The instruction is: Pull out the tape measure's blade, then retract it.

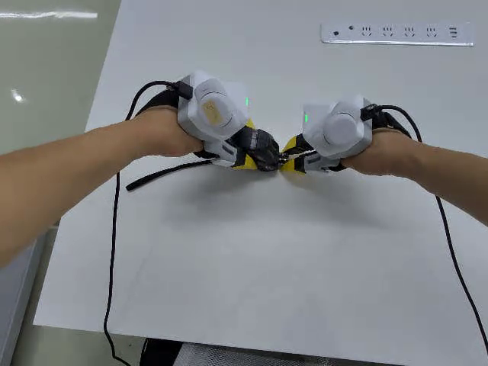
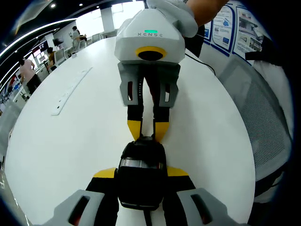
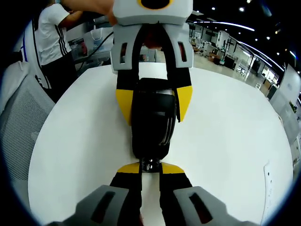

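A black tape measure (image 1: 264, 148) sits between my two grippers, just above the white table (image 1: 252, 252). My left gripper (image 1: 258, 157) is shut on its case (image 2: 141, 175), with yellow-tipped fingers (image 2: 105, 173) on either side. My right gripper (image 1: 290, 163) faces it from the right, shut on the blade's metal end hook (image 3: 149, 165) right at the case's mouth. In the right gripper view the case (image 3: 153, 115) is upright in the left gripper's jaws. Hardly any blade shows between the hook and the case.
A white power strip (image 1: 396, 33) lies at the table's far right. A black strap (image 1: 164, 174) lies on the table behind the left hand. Cables (image 1: 113, 252) trail off the near edge. A mesh chair (image 2: 263, 108) stands beside the table.
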Demonstrator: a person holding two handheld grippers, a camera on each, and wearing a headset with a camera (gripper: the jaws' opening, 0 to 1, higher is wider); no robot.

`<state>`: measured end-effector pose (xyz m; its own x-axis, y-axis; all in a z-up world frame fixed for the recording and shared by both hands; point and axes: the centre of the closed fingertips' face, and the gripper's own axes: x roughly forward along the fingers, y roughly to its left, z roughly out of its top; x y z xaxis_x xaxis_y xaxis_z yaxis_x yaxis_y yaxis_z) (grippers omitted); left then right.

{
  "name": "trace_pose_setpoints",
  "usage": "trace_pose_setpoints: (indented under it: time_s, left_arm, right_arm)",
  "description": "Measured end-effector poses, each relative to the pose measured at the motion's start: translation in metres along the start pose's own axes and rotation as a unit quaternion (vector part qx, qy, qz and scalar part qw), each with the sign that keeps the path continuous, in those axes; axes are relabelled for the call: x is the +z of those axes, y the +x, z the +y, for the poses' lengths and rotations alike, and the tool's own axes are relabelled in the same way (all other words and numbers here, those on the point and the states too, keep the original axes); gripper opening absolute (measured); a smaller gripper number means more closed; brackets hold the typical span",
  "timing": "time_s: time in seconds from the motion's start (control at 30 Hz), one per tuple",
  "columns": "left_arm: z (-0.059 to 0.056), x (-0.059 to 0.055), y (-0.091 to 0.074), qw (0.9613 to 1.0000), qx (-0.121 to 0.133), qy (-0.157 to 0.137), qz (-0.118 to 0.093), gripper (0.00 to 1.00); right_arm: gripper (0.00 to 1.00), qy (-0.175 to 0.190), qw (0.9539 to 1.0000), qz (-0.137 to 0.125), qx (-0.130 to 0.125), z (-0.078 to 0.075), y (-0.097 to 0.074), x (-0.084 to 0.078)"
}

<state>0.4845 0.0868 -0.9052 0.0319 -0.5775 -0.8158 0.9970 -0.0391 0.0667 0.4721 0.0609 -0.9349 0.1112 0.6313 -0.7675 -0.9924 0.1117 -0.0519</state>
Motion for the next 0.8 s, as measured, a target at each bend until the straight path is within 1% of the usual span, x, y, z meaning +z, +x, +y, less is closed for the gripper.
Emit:
trace_pose_setpoints:
  time_s: [0.33, 0.8]
  left_arm:
    - [0.0, 0.0, 0.0, 1.0, 0.001, 0.003, 0.004, 0.33]
    - [0.001, 0.001, 0.0, 1.0, -0.001, 0.002, 0.005, 0.33]
  right_arm:
    - [0.13, 0.0, 1.0, -0.001, 0.0, 0.0, -0.002, -0.001]
    - [0.13, 0.0, 1.0, 0.007, 0.0, -0.001, -0.008, -0.011]
